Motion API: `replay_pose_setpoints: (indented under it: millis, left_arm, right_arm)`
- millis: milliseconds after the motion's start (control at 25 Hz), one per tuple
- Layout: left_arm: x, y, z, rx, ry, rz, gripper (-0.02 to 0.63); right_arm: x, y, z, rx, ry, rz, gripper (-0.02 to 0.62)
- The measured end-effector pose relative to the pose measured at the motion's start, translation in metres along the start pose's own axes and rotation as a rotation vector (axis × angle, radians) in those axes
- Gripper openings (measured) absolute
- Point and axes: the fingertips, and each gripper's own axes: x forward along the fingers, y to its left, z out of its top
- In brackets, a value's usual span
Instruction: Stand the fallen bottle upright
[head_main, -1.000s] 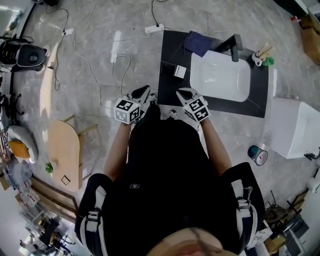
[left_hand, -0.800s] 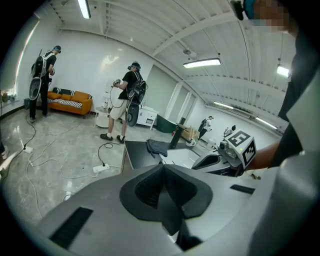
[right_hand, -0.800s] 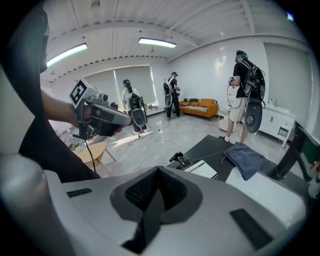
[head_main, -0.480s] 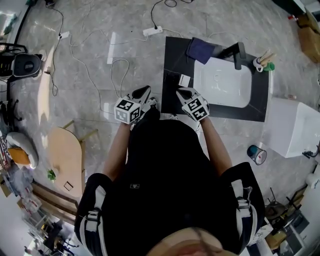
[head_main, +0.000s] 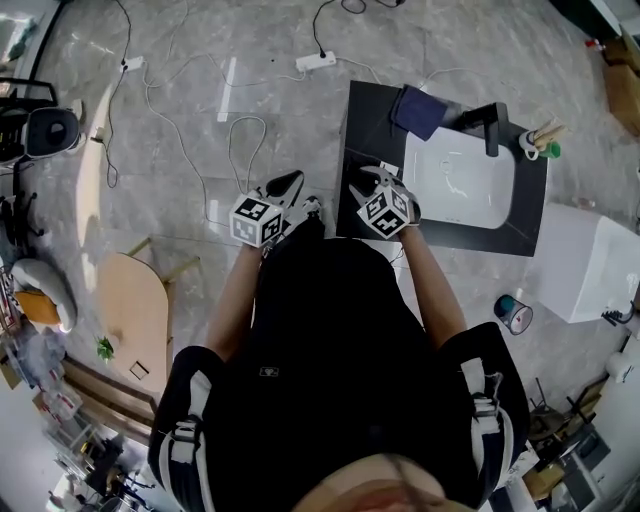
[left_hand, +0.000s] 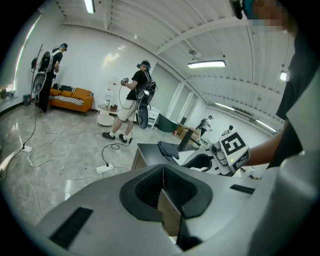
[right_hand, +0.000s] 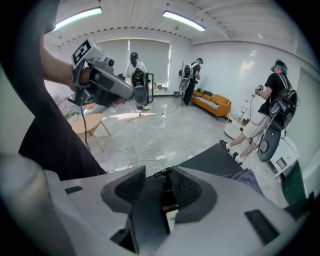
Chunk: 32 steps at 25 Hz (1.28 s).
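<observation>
Our right claw (right_hand: 157, 175) has just been opening above the black bench (head_main: 365, 120), left of the white basin (head_main: 460, 185). The dark brown glass bottle with a white label (right_hand: 169, 212) sits between its spread jaws. Our left claw (left_hand: 162, 170) is pressed together, empty.

Dark counter (head_main: 365, 120) below the right fingers (head_main: 368, 180), white basin (head_main: 460, 180) just right of them, blue cloth (head_main: 418, 108) and black tap (head_main: 492, 125) beyond, power strip (head_main: 315, 62) well ahead of the left fingers (head_main: 285, 186), wooden table (head_main: 130, 300) to their left.
</observation>
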Motion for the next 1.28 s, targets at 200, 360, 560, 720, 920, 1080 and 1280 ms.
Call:
replay_pose_setpoints:
  millis: [200,360,560,720,920,1080,1280]
  left_arm:
    - [-0.002,0.019,-0.001,-0.008,0.015,-0.007,0.015]
    - [-0.002,0.028,-0.002,-0.005,0.029,-0.024,0.015]
    - [0.001,0.036,-0.004,-0.006,0.044,-0.042,0.015]
    - [0.001,0.043,-0.009,-0.013,0.055,-0.047,0.015]
    - [0.000,0.055,-0.009,-0.019,0.059,-0.044,0.015]
    - [0.003,0.057,-0.009,-0.019,0.064,-0.047,0.015]
    - [0.007,0.055,-0.005,-0.014,0.066,-0.055,0.015]
  right_arm:
    - [0.026,-0.003,-0.002,-0.126,0.121,-0.013,0.316]
    - [0.041,-0.006,-0.003,-0.174,0.173,-0.020,0.324]
    - [0.058,-0.005,-0.008,-0.194,0.229,-0.002,0.328]
    - [0.070,-0.003,-0.018,-0.254,0.288,-0.002,0.328]
    - [0.077,-0.009,-0.018,-0.287,0.351,-0.013,0.322]
    - [0.078,-0.013,-0.018,-0.286,0.362,-0.015,0.299]
    - [0.077,-0.014,-0.018,-0.281,0.358,-0.012,0.296]
